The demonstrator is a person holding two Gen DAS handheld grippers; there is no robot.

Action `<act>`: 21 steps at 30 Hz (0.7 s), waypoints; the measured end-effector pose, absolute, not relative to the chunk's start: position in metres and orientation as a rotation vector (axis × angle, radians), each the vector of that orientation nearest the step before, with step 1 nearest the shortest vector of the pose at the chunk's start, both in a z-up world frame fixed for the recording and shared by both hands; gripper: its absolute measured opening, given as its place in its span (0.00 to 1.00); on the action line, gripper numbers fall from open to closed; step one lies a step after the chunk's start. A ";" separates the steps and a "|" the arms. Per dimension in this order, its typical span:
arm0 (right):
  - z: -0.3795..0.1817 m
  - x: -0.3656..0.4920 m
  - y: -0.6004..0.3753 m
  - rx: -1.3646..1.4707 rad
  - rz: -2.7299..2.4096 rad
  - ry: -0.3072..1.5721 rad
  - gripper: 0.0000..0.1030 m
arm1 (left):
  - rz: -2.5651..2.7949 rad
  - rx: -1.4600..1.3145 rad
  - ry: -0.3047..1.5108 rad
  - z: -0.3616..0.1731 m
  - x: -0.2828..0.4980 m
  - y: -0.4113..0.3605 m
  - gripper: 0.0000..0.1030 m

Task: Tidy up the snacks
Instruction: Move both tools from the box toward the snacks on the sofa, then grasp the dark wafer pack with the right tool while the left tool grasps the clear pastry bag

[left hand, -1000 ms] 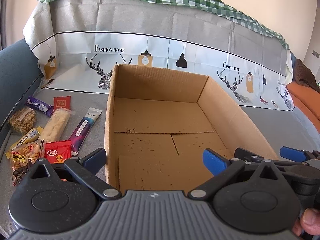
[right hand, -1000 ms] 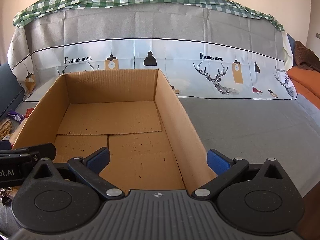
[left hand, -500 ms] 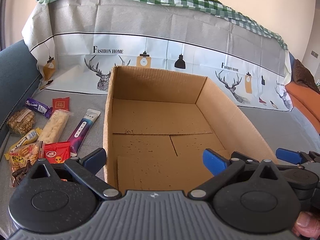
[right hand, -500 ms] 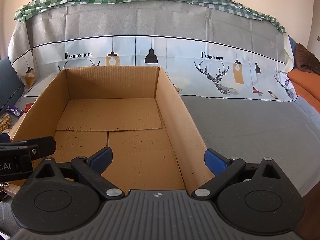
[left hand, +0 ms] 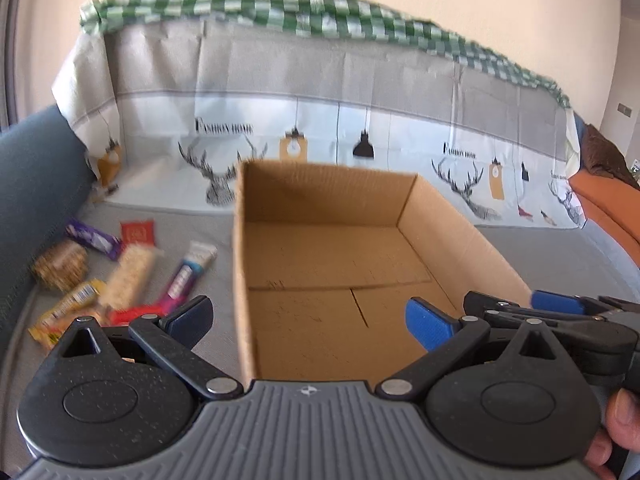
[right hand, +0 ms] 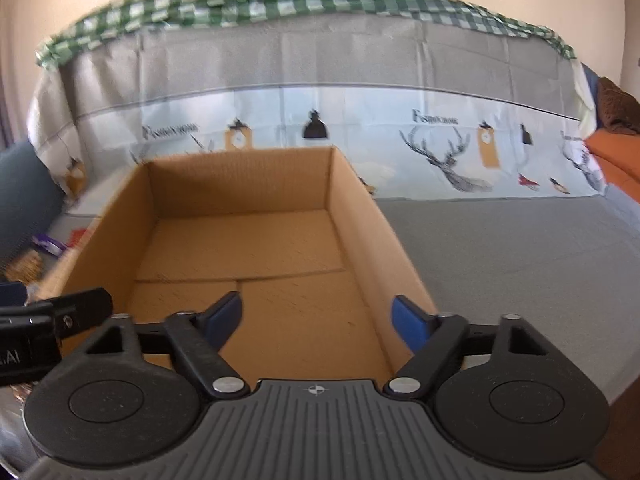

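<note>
An open cardboard box [left hand: 240, 264] with nothing in it stands on the grey cover, also in the right wrist view [right hand: 360, 216]. Several snacks lie left of it: a purple bar [left hand: 93, 239], a red packet [left hand: 137, 232], a pale rice bar [left hand: 132, 272], a purple-and-white tube [left hand: 188, 270], a nut cluster bag [left hand: 60, 266] and a yellow wrapper [left hand: 76, 298]. My left gripper [left hand: 308, 316] is open and empty over the box's near left wall. My right gripper [right hand: 318, 318] is open and empty over the box's near end; it also shows at the right of the left wrist view [left hand: 560, 308].
A printed deer-and-lamp cloth [left hand: 360, 148] hangs behind the box under a green checked cloth [left hand: 280, 12]. A blue cushion [left hand: 28, 184] bounds the left. An orange seat [left hand: 612, 208] is at the far right. Grey cover [right hand: 520, 248] stretches right of the box.
Both grippers have lifted and drawn back a little, so the box sits lower and farther in view. The right gripper's jaws have narrowed somewhat. The frames now are motion-blurred.
</note>
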State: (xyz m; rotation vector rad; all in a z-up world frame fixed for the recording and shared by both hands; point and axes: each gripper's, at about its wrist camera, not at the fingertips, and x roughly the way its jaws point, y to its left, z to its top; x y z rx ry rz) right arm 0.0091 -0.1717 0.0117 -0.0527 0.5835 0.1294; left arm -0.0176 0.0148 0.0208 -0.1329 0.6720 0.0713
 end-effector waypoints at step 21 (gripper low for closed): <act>0.035 -0.072 0.019 -0.084 0.784 0.430 0.37 | 0.094 -0.220 0.706 0.008 -0.042 0.228 0.23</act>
